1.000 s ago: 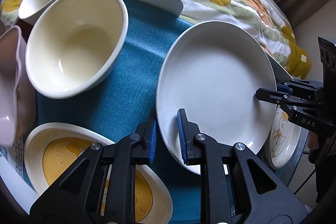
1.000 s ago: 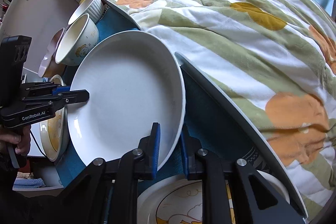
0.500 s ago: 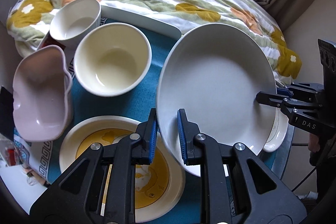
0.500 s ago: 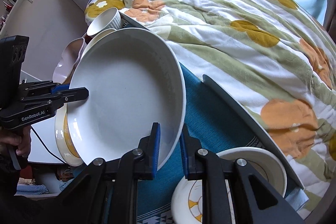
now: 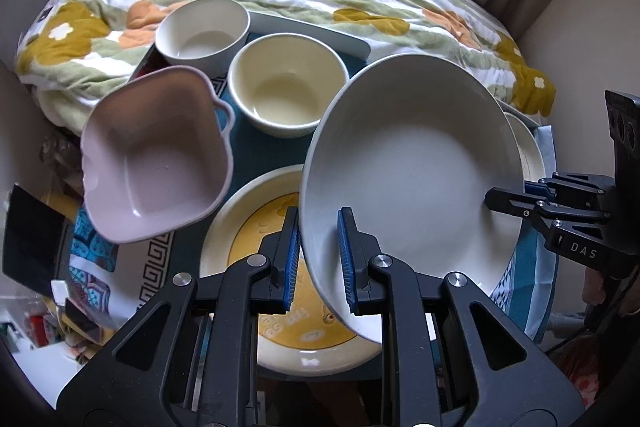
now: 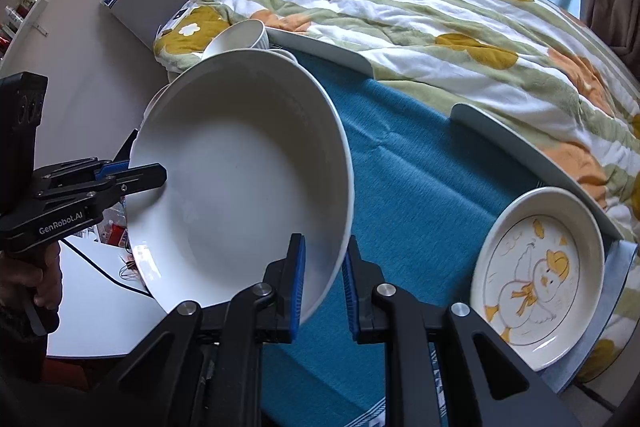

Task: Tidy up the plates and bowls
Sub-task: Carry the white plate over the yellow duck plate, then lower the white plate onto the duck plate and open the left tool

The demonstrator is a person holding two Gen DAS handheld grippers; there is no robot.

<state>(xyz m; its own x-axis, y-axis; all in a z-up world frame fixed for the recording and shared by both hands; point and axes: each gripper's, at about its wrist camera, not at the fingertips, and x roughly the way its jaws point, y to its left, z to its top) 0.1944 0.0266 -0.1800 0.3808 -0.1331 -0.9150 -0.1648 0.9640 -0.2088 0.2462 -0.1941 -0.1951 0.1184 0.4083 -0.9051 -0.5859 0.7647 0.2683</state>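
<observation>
One large white plate (image 5: 412, 179) is gripped at opposite rim edges by the left gripper (image 5: 318, 259) and the right gripper (image 6: 323, 283), each narrowed onto the rim, and is held tilted above the teal cloth (image 6: 420, 179). Three bowls are counted: one pink (image 5: 156, 155), one cream (image 5: 286, 95), one white (image 5: 202, 33). A yellow-centred plate (image 5: 256, 239) is partly hidden beneath; a duck plate (image 6: 540, 275) lies apart.
</observation>
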